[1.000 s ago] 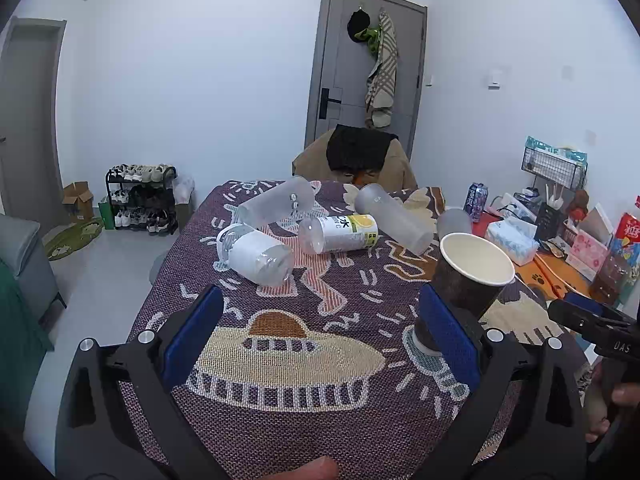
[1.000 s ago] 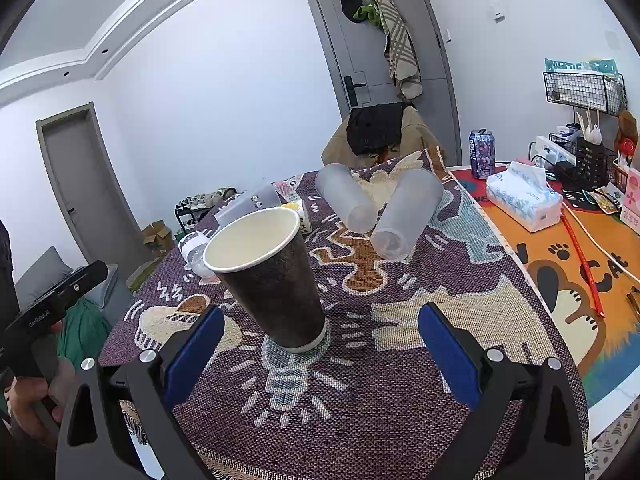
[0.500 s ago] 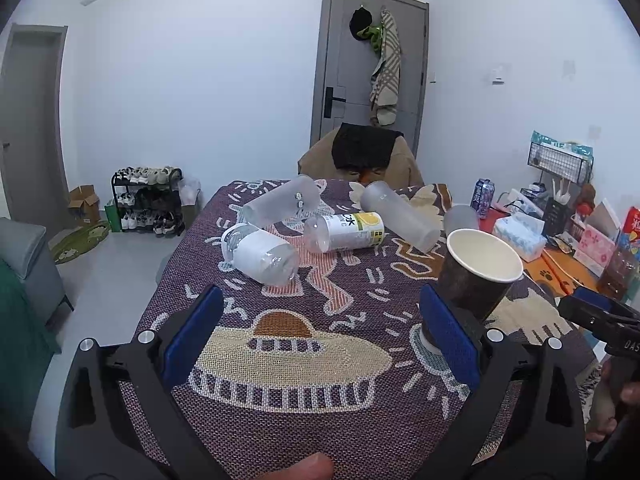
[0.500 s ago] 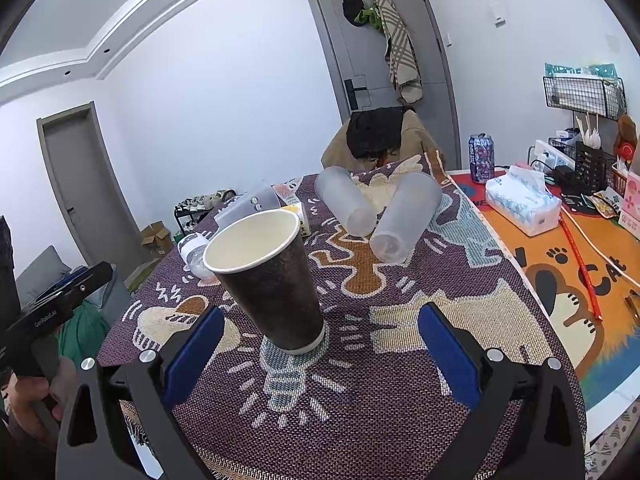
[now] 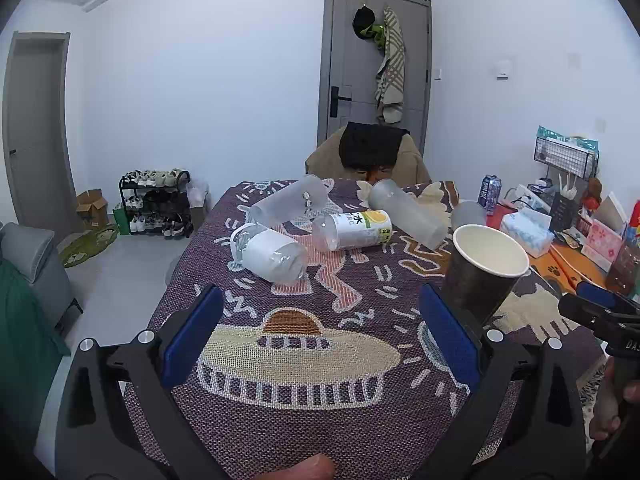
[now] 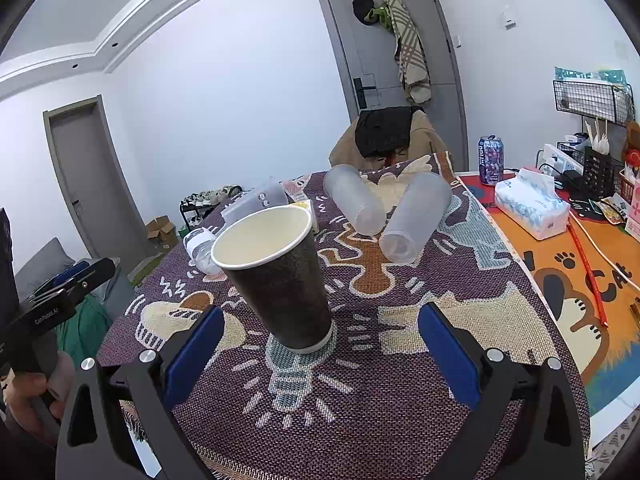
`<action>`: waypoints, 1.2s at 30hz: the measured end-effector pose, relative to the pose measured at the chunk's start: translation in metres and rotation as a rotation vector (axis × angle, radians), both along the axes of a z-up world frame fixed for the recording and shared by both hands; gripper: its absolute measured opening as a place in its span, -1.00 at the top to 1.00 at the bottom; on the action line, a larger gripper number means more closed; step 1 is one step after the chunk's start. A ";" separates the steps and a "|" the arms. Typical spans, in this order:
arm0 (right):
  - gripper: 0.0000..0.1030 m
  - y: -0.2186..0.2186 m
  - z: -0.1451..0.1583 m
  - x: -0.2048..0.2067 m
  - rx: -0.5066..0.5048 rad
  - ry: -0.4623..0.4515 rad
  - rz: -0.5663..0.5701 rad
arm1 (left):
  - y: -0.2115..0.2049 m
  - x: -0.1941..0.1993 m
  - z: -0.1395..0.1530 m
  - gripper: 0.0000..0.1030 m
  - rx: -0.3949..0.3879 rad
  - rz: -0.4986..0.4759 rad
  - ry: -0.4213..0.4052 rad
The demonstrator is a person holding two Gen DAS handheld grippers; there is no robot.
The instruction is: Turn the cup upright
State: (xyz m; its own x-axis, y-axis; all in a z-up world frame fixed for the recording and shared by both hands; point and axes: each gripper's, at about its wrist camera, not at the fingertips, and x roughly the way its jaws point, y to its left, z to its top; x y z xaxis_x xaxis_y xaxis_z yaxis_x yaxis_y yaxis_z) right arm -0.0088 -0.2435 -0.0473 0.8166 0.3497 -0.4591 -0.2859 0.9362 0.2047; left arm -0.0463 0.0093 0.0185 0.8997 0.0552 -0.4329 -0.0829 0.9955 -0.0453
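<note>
The right gripper is held with its jaws spread wide and nothing is gripped between the blue pads. It is positioned low over the patterned tablecloth, just short of the paper cup. The left gripper is likewise spread apart and empty, and it is aimed across the same cloth from the cup's left side.

The paper cup is seen standing upright on its base, mouth upward, with a dark outer wall and a pale interior. In the right wrist view it is located just beyond the gap between the pads, nearer the left pad, clear of both. In the left wrist view the cup appears behind the right-hand pad.

Farther out, two frosted plastic tumblers are lying on their sides, touching at the far end. A labelled bottle and a clear bottle are also lying on the cloth. A tissue pack and a drink can are placed on the orange mat to the right.
</note>
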 end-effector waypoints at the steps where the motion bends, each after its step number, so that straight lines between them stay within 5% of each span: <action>1: -0.85 0.001 0.000 0.000 -0.002 0.000 0.001 | 0.000 0.000 0.000 -0.89 -0.001 -0.001 0.000; 36: -0.85 0.010 -0.006 0.004 -0.020 0.028 0.001 | 0.002 -0.003 -0.004 -0.89 0.015 -0.024 0.012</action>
